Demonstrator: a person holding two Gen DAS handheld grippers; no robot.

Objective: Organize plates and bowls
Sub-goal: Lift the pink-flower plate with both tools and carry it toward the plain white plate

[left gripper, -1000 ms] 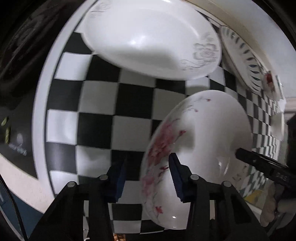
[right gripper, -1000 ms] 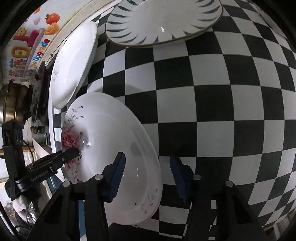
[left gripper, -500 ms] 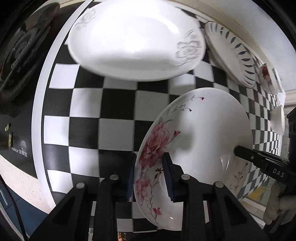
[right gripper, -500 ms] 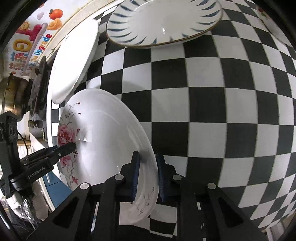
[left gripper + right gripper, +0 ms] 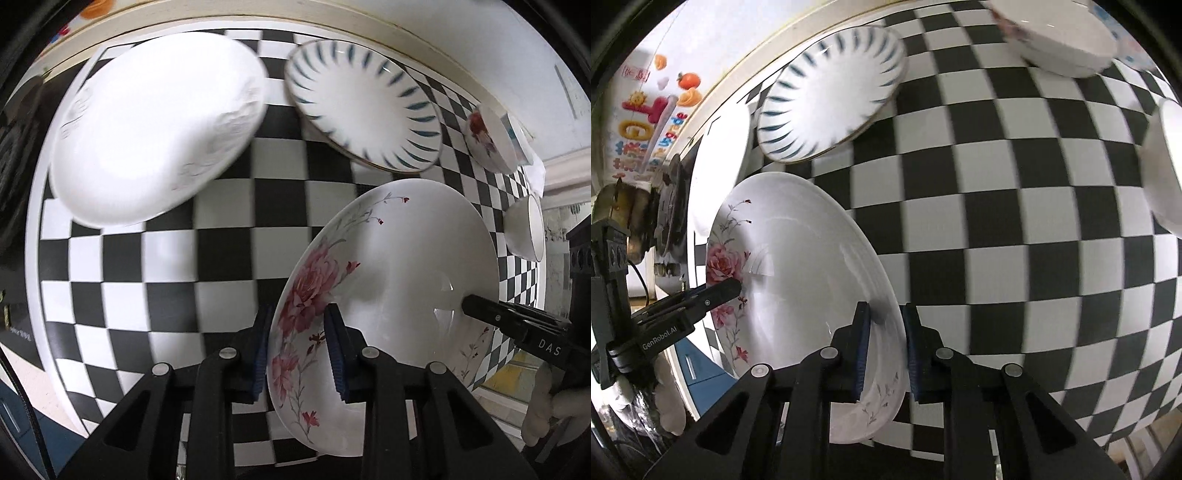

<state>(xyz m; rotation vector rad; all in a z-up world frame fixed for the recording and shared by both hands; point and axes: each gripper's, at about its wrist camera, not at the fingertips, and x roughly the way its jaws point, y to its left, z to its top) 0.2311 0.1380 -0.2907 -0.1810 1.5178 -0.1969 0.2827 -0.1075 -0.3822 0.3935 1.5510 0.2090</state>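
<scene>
Black-and-white checkered tabletop [image 5: 229, 236] runs to a cream wall edge [image 5: 406, 33], bare squares between dishes. Left gripper [image 5: 300, 354] and right gripper [image 5: 884, 354] pinch opposite rims of the white rose-patterned plate [image 5: 388, 280]. Blue-striped white plate [image 5: 362, 107] sits near.

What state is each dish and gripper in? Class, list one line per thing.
Floral plate: tilted, gripped at opposite rims by both grippers.
Left gripper: shut on the floral plate's rim.
Right gripper: shut on the floral plate's rim.
White plate: on the checkered cloth, free.
Striped plate: on the cloth, free.
Rose bowl: on the cloth, free.
White bowl: on the cloth, free.
</scene>
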